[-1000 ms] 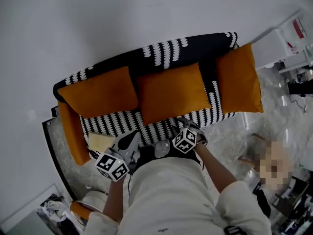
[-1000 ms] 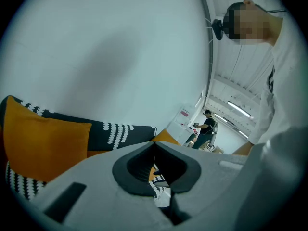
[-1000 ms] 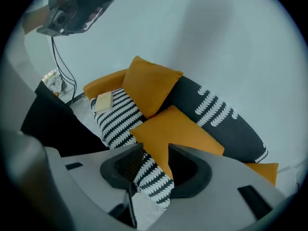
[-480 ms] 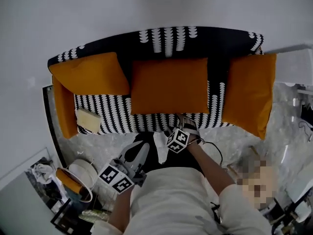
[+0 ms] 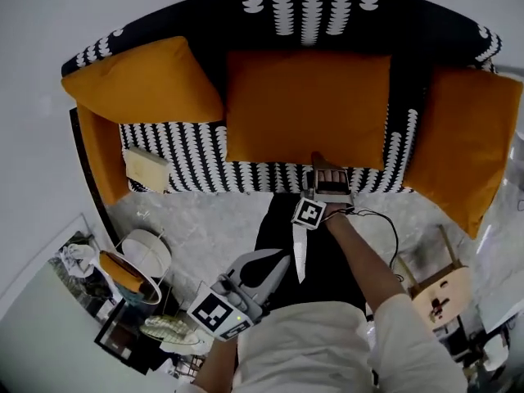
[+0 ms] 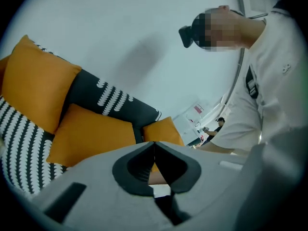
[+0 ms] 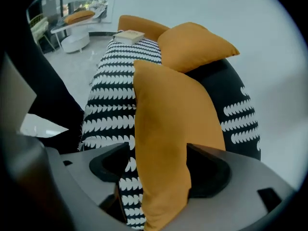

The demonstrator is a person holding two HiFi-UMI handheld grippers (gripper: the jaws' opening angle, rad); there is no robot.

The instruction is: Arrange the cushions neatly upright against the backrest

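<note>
A black-and-white patterned sofa (image 5: 196, 166) holds three orange cushions along its backrest (image 5: 311, 2): a left cushion (image 5: 143, 80), a middle cushion (image 5: 307, 105) and a right cushion (image 5: 463, 146). My right gripper (image 5: 327, 170) is at the middle cushion's lower edge. In the right gripper view its jaws (image 7: 159, 172) are opening, with that cushion's edge (image 7: 168, 129) between them and a gap showing on the left side. My left gripper (image 5: 278, 260) is held back near the person's body, shut and empty (image 6: 154, 146).
A fourth orange cushion (image 5: 102, 154) leans at the sofa's left armrest, and a beige book (image 5: 146, 168) lies on the seat near it. On the floor stand a round white table (image 5: 143, 256) at the left and a wooden stool (image 5: 438, 289) at the right.
The right gripper has reached forward to the middle cushion's lower edge. The left gripper has dropped back toward the body. The sofa now sits higher and larger in the head view.
</note>
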